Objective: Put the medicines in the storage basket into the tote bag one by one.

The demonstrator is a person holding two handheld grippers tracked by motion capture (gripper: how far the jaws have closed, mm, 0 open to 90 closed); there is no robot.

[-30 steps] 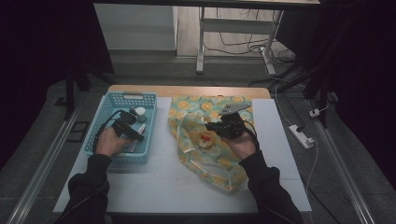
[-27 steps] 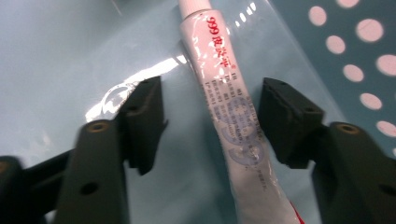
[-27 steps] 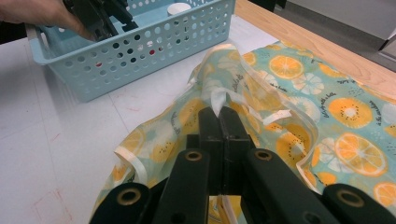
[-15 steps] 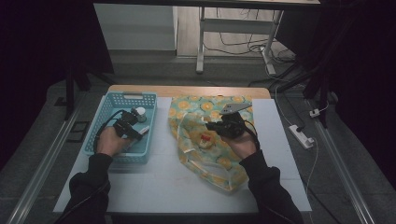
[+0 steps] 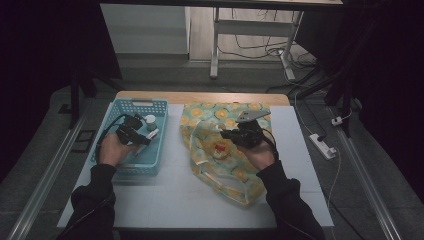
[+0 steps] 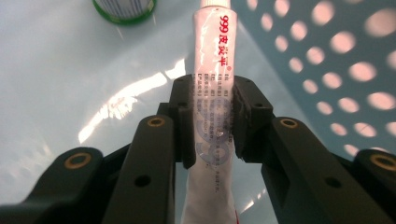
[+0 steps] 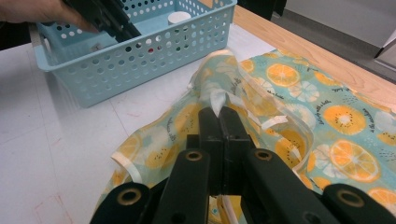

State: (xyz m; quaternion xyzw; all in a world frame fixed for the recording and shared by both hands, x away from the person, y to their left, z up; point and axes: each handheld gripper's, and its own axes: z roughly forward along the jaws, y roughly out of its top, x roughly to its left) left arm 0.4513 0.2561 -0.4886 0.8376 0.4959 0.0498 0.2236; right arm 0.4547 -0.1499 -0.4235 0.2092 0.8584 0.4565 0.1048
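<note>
In the blue basket [image 5: 131, 103] my left gripper [image 5: 140, 134] points down at a white ointment tube [image 5: 151, 135] with red print. Its jaws have just been closing, and in the left gripper view the pads of the left gripper [image 6: 212, 100] press on both sides of the tube [image 6: 215, 56]. My right gripper [image 5: 229, 135] rests over the orange-print cloth bag [image 5: 225, 170]. In the right gripper view its jaws meet at the right gripper's tip [image 7: 218, 114], pinching a raised fold of the bag [image 7: 327, 116].
A small white bottle [image 5: 150, 120] stands in the basket beside the tube; its green-rimmed base [image 6: 123, 7] is just ahead of the left jaws. A small red item [image 5: 219, 148] lies at the bag's mouth. A wooden strip [image 5: 200, 97] borders the white table's far edge.
The left hand has shifted slightly inside the basket, over the tube. The right hand and the bag have stayed in place.
</note>
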